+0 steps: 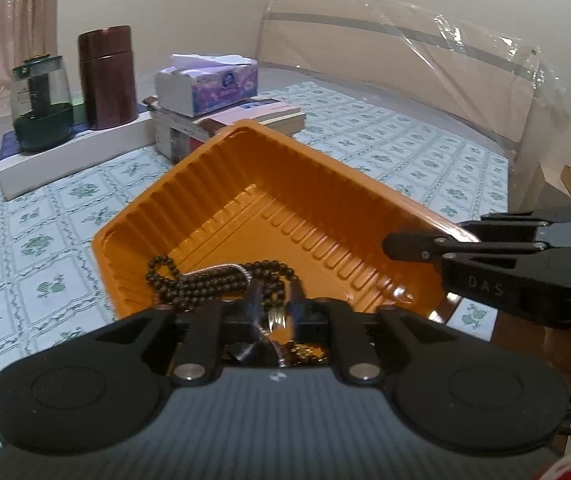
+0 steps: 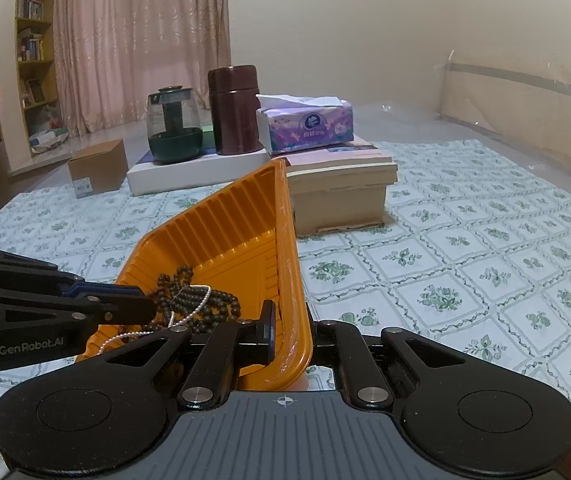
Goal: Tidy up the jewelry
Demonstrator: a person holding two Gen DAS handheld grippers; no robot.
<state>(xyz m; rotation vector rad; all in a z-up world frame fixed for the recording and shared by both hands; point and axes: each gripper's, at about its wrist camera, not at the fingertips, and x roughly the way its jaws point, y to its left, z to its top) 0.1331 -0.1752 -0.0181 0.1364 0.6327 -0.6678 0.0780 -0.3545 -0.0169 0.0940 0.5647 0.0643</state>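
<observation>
Over the orange tray, right gripper clamps its rim; left gripper slightly parted.

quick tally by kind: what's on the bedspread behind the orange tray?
Tissue box: 1
Brown canister: 1
Glass jug: 1
Books: cannot count; stacked, edges unclear
Cardboard box: 1
White flat box: 1
Total, without the books: 5

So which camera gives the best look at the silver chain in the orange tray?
The right wrist view: the silver chain runs in a clear line across the dark beads in the orange tray. In the left wrist view only a short stretch shows; the left gripper hides the rest.
</observation>
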